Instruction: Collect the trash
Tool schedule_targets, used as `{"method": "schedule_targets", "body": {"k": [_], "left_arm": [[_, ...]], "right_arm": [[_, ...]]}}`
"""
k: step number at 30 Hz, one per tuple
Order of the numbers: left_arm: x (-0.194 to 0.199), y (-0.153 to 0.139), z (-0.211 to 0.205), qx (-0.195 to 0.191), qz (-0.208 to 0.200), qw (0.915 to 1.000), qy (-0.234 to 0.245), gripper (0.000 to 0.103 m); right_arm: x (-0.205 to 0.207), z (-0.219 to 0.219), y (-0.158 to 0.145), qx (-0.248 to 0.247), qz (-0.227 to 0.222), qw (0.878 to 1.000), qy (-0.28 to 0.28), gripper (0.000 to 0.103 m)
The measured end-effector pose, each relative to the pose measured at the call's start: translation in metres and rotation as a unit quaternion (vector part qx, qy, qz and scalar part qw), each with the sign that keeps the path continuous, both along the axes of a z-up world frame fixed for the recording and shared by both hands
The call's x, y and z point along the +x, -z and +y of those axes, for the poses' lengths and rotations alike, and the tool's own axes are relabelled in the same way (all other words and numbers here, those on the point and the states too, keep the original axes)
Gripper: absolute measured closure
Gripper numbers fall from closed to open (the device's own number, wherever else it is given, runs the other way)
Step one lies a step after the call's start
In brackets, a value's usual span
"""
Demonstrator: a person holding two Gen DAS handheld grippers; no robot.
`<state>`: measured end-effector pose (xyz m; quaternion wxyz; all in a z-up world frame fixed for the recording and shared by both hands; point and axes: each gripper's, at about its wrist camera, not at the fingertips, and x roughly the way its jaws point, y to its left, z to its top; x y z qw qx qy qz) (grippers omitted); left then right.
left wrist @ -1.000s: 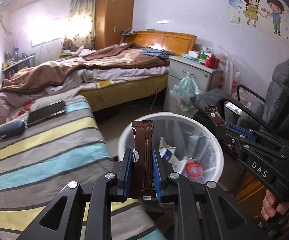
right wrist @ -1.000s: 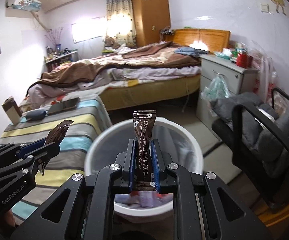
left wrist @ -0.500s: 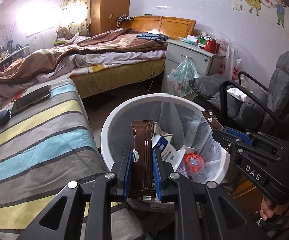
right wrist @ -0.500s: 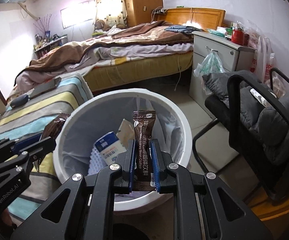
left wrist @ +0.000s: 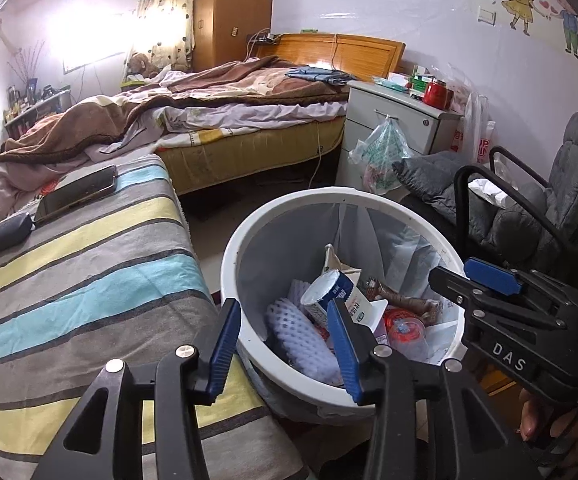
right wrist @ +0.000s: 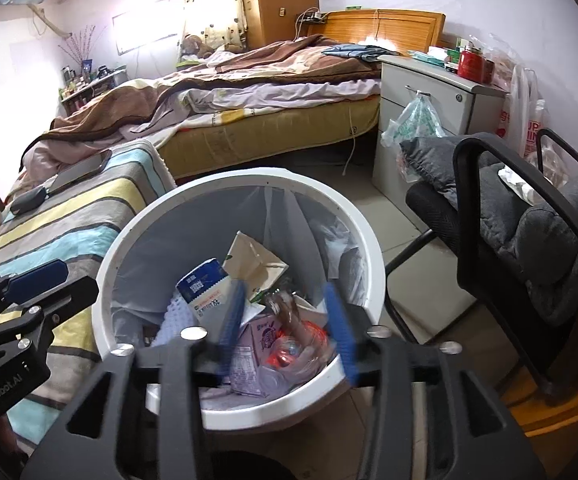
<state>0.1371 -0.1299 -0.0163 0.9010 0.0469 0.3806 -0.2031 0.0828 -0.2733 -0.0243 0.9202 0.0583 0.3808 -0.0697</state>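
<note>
Both pairs of jaws stand wide apart with nothing between them. The left gripper (left wrist: 285,344) hangs over the near rim of the white trash bin (left wrist: 249,236), its blue pads (left wrist: 223,346) framing a white foam net sleeve (left wrist: 303,334) that lies inside against the bin's near wall. The right gripper (right wrist: 285,332) is poised over the bin's (right wrist: 363,220) near side too, its pads (right wrist: 339,328) blurred, and a brown coffee sachet (right wrist: 289,314) shows between them, lying on the heap of rubbish below, apart from both pads. In the left wrist view a brown sachet (left wrist: 403,298) lies on the far right of the heap, near the liner, beside a red-lidded clear cup (left wrist: 407,328). A blue-and-white carton (right wrist: 205,284) leans in the middle of the heap beside a torn paper box (right wrist: 255,258). The bin is lined with a pale plastic bag (right wrist: 329,240) and stands on the floor, just beside the striped bedspread's (left wrist: 69,264) near right edge. A phone (left wrist: 75,194) and a dark case (left wrist: 5,234) rest at the far left of that spread. A black chair with grey cushions (right wrist: 545,232) stands to the right of the bin, with a grey drawer cabinet (right wrist: 421,76) behind it.
</note>
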Motion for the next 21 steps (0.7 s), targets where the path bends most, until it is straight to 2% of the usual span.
{"method": "schedule_targets", "body": {"k": [5, 8, 21], "left_arm": [[-0.005, -0.005, 0.005, -0.002, -0.010, 0.9999, -0.007, 0.057], [-0.009, -0.008, 0.008, 0.003, -0.017, 0.9997, -0.016, 0.053], [-0.041, -0.017, 0.028, -0.003, -0.051, 0.9977, -0.043, 0.053]], "right_arm": [[-0.004, 0.002, -0.004, 0.003, -0.008, 1.000, 0.002, 0.055], [-0.008, 0.005, -0.006, 0.004, -0.018, 1.000, 0.004, 0.055], [-0.039, 0.026, -0.022, -0.012, -0.077, 0.997, 0.014, 0.055]]}}
